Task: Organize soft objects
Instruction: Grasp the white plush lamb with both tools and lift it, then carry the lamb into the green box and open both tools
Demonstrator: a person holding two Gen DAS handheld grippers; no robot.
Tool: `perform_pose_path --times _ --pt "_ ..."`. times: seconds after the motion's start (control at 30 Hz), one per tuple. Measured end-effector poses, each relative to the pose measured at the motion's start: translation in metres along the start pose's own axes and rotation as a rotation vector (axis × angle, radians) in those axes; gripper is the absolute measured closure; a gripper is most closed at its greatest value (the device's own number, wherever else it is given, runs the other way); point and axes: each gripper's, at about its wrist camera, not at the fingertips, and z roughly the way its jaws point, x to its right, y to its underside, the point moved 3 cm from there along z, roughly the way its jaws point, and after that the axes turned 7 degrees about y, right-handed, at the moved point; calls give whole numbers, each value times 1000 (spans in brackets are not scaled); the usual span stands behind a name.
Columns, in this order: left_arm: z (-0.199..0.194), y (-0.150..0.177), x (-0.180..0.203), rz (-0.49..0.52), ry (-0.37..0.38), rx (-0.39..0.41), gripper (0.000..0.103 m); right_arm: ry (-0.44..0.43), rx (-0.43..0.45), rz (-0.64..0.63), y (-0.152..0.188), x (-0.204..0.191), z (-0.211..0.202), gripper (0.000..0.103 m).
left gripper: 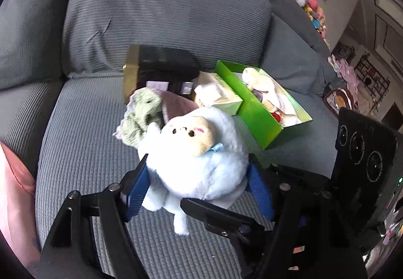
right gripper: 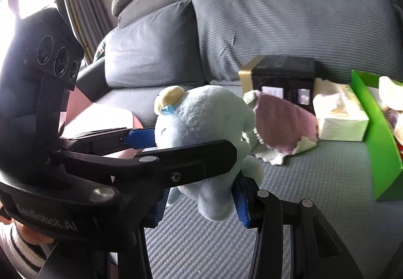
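A grey ribbed sofa (left gripper: pixel 156 27) fills the room, framed pictures on the wall behind it and a row of bright toys along its far arm. On the seat, a person works two hand-held grippers around a pale blue plush toy (left gripper: pixel 199 158), held clear of the cushion. The left gripper (left gripper: pixel 196 181) clamps the toy's round body between its blue pads, jaws set wide to take the bulk. The right gripper (right gripper: pixel 199 203) pinches the toy's lower part from the other side, jaws about half closed on the fur; the two-handed hold appears meant to steady a soft, floppy load for carrying. Just beyond lies a crumpled pink and green cloth (left gripper: pixel 148 113), not yet sorted. Behind it stand a dark box with a gold edge (left gripper: pixel 161 65) and a tissue box (left gripper: pixel 219 97). To the right, an open green box (left gripper: pixel 254 113) already holds cream-coloured soft items, the likely destination for the toy.
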Motion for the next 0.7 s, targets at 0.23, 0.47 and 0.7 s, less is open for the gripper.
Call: perform_pose_path --times 0.23,0.47,0.7 --pt "21 -10 31 68 -13 -34 32 12 60 37 2 27 -27 56" --pt "46 -26 63 138 -20 -63 32 17 128 97 3 61 -46 56" --pt "80 -50 102 240 4 -80 32 58 202 154 -2 105 -65 56"
